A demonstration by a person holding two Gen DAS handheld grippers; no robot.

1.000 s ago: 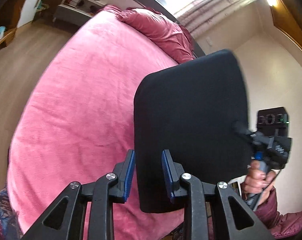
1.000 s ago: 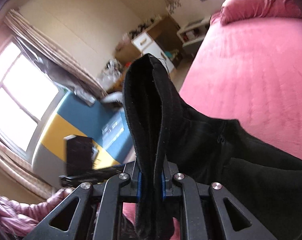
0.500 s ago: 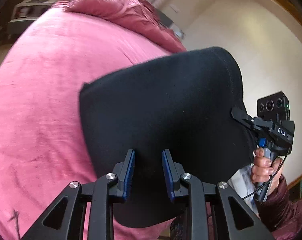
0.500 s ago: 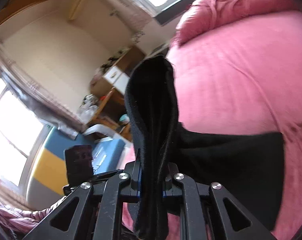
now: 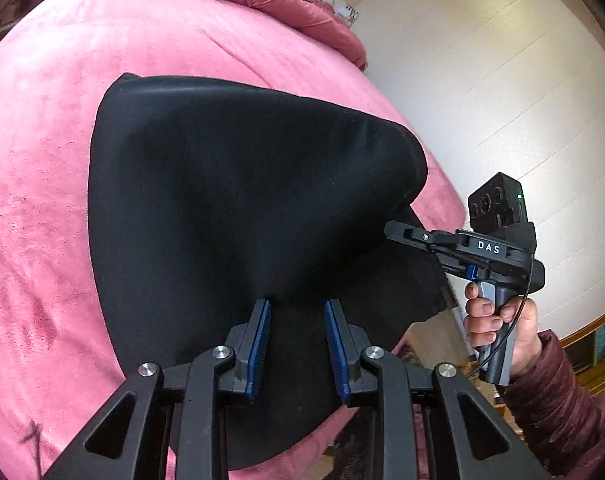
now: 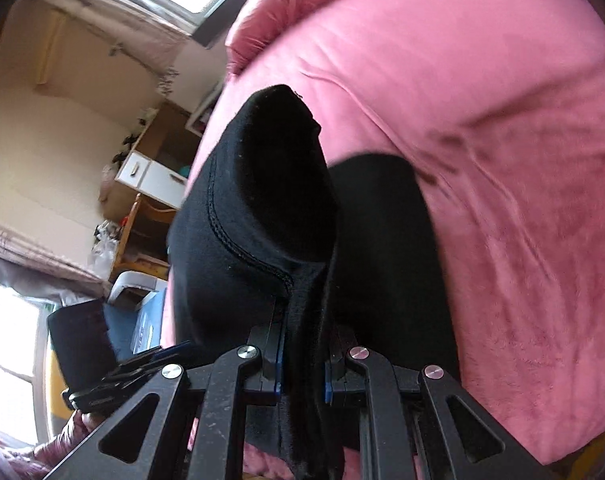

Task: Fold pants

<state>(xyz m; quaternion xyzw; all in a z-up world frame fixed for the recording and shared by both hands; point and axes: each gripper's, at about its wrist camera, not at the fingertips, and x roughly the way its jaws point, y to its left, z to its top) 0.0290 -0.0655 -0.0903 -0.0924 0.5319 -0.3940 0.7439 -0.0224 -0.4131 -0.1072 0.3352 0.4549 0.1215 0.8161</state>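
Right tongs (image 6: pixel 302 360) clamped tight on a bunched edge of the black pants (image 5: pixel 242 208), left tongs (image 5: pixel 296 344) gaping, gripping nothing, fabric draped just beyond them. Pants sagging onto the pink bed (image 5: pixel 42 160), looks like mid-fold; next, I reckon, lay them flat and square the edges.

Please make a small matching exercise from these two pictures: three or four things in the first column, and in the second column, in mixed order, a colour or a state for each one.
Things:
1. pants
2. bed cover
3. left gripper
4. right gripper

Colour or state:
a. open, nothing between its blue pads
b. black
c. shut on a bunch of cloth
d. pink

Pairs: 1-b, 2-d, 3-a, 4-c
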